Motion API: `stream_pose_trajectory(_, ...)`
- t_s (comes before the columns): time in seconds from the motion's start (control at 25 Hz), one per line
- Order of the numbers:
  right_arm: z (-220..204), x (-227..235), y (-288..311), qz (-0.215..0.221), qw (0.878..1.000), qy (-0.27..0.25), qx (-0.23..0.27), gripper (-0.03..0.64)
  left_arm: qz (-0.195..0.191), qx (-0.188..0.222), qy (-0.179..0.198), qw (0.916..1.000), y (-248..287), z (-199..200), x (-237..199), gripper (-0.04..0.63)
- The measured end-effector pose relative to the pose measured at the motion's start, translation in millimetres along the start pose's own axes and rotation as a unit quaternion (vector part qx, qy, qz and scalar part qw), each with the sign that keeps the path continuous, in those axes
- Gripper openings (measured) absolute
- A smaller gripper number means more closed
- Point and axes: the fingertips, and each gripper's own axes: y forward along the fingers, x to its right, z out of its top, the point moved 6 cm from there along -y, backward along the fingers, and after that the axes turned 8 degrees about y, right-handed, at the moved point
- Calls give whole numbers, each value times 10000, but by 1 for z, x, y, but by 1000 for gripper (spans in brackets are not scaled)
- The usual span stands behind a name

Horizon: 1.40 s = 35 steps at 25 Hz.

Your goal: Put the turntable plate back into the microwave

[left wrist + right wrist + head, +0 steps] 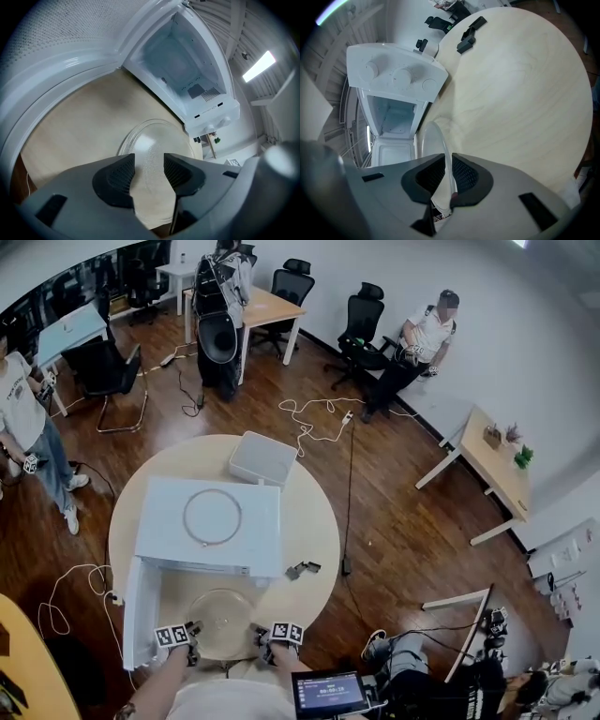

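The clear glass turntable plate (223,615) lies on the round table (314,512) in front of the white microwave (211,526), whose door (141,610) stands swung open at the left. My right gripper (265,637) is shut on the plate's right rim; in the right gripper view the rim (433,140) runs edge-on between the pads of that gripper (448,161). My left gripper (192,632) is at the plate's left side. In the left gripper view its jaws (149,161) stand apart, with the plate (159,138) ahead and the empty cavity (180,65) beyond.
A roller ring (212,517) lies on top of the microwave. A white box (262,458) sits behind it, and small black pieces (302,569) lie on the table to the right. A tablet (330,694) is near my right hand. People and office chairs stand around the room.
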Motion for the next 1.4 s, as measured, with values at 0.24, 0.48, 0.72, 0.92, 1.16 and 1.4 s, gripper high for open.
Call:
stream_pose_trajectory(0.24, -6, -7, -9, 152, 9999, 68, -17, 43, -83, 63, -106, 9999, -5, -5, 1, 184)
stream_pose_trajectory(0.48, -10, -16, -13, 196, 9998, 87, -35, 38, -205, 154, -337, 9991, -11, -13, 0, 184)
stream_pose_trajectory(0.72, -15, -25, -17, 154, 9996, 218, 4, 38, -333, 238, -514, 9978, -18, -24, 4, 184)
stream_pose_trajectory(0.92, -18, -29, -16, 170, 9995, 271, -4, 38, -335, 285, -573, 9974, -24, -29, 5, 184)
stream_pose_trajectory(1.16, -17, -32, -17, 141, 9995, 268, 8, 37, -278, 446, -686, 9963, -35, -31, 5, 184)
stream_pose_trajectory(1.4, -20, -37, -20, 47, 9995, 309, -36, 37, -171, 503, -673, 9963, -48, -44, 5, 184)
